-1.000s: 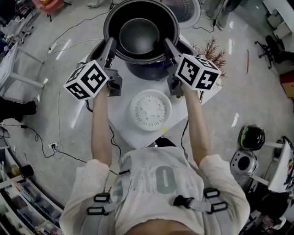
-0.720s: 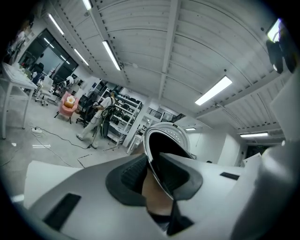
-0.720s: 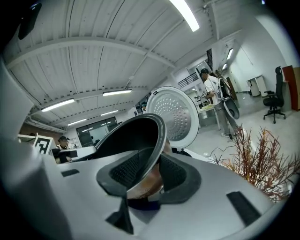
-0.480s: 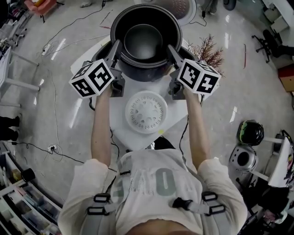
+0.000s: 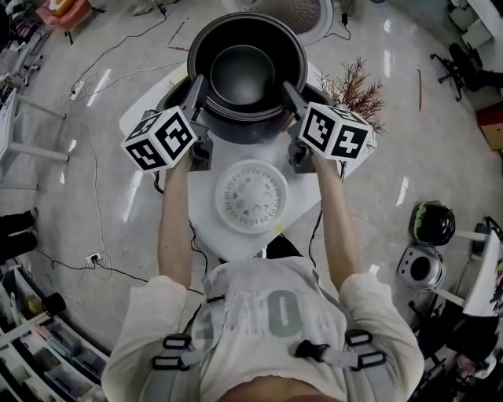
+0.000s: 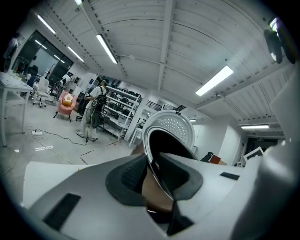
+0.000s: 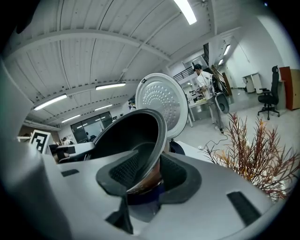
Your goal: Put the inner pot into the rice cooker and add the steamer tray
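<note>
The dark inner pot (image 5: 246, 69) hangs over the black rice cooker body (image 5: 253, 132) at the table's far end, its rim level and low over the opening. My left gripper (image 5: 198, 86) is shut on the pot's left rim, my right gripper (image 5: 289, 91) on its right rim. In the left gripper view the rim (image 6: 158, 165) runs between the dark pads (image 6: 133, 176). The right gripper view shows the pot (image 7: 126, 136) pinched at its edge too. The white perforated steamer tray (image 5: 251, 196) lies flat on the white table (image 5: 236, 239), between my forearms.
The cooker's lid (image 5: 306, 12) stands open behind the pot and also shows as the lid (image 7: 161, 99) in the right gripper view. A dried reddish plant (image 5: 355, 85) stands at the table's right. Cables run over the floor at the left.
Both grippers have come down with the pot, which now sits lower and closer over the cooker body. The steamer tray has not moved.
</note>
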Demonstrator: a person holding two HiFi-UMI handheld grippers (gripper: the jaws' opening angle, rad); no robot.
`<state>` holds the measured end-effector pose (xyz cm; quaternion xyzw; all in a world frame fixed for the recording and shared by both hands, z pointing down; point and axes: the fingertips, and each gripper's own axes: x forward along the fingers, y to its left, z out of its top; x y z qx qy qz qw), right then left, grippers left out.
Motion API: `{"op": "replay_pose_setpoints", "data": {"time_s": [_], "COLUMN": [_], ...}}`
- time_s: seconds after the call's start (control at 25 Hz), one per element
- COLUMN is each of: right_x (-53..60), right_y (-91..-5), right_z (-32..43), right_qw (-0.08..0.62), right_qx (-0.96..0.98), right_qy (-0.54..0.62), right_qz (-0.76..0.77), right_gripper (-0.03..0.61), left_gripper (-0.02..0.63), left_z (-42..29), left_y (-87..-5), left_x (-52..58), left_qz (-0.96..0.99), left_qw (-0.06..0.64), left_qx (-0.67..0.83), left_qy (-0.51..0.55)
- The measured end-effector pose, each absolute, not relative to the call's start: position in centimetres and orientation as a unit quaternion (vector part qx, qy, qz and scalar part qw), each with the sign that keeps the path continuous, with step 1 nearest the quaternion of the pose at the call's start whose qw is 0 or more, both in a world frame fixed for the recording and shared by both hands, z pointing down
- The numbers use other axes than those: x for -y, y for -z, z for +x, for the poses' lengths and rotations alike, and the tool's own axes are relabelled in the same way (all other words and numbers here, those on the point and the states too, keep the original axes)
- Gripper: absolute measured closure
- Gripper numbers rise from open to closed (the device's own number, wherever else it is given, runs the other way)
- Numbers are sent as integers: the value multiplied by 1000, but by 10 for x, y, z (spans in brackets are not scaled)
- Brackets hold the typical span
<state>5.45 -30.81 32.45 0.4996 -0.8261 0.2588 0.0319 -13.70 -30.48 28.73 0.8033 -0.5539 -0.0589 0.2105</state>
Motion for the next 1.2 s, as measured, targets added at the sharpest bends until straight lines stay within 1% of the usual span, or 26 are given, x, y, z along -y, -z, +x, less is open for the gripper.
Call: {"op": "replay_pose_setpoints", "data": {"time_s": [0.16,0.44,0.56,0.8,1.2], "right_x": [313,324,327,328,330], "right_y": [-332,-355,-367,-365,-365], "right_z": [52,49,50,48,46], "right_qw": [39,76,92,92,128], "right_qx": [822,815,811,811,805], "right_qy": [-261,-255,-251,-235,-245], "right_qz": [504,515,521,527,526], "right_gripper": [431,425,417,414,411], "left_gripper": [526,525,525,522,518], "left_z": [-138,-142,-141,-141,-145], "left_y": [-294,-321,-332,-331,-345], "left_x": [312,325,329,330,332], "left_qz": [803,793,789,790,780], "left_qw": [208,213,204,177,208], "left_qx": [557,571,579,586,587], "left_qy": [43,8,-11,-32,-53]}}
